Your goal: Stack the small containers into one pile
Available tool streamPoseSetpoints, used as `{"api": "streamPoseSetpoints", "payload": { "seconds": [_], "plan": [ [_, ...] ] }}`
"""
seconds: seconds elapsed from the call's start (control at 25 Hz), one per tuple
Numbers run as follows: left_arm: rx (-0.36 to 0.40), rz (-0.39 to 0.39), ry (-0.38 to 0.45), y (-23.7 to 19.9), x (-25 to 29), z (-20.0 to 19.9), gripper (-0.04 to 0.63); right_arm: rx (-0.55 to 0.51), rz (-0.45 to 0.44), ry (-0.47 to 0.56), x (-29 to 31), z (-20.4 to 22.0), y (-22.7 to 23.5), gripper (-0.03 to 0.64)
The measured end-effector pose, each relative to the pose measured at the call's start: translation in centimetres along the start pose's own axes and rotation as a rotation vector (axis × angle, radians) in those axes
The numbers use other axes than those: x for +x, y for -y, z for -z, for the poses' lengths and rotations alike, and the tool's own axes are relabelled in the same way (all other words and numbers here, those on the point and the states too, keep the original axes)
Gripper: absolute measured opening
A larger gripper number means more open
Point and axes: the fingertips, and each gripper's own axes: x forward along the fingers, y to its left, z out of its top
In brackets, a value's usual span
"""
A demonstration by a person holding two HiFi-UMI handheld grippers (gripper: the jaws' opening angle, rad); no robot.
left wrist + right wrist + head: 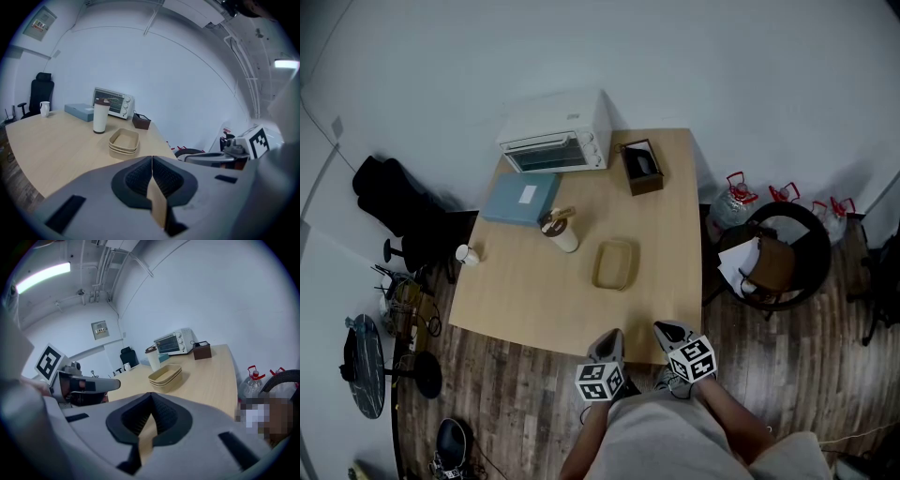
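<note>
Since the small containers [615, 264] already sit nested in one pile mid-frame on the table [516, 300], the left gripper [609, 339] and right gripper [670, 330] hang at bottom centre, jaws closed on nothing.

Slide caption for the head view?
Left gripper and right gripper shut at the table edge; small containers stacked in one pile near a tumbler.

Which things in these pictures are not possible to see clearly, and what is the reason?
- Number of containers in the stack: the head view shows only the top one, and in both gripper views the rims are too small to count surely.
- Contents of the brown box: head view, dark and too small.
- Print on the wall notice: left gripper view, too small.
- Area beside the chair: right gripper view, covered by a mosaic patch.
</note>
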Motion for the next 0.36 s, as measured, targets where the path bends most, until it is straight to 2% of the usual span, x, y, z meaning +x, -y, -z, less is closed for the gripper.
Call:
{"api": "streamPoseSetpoints", "payload": {
  "seconds": [0.36],
  "plan": [
    [0.005, -0.005, 0.004, 0.08, 0.1, -0.04, 0.005, 0.003, 0.006, 0.002, -0.15, 0.03, 0.54, 0.003]
  ]
}}
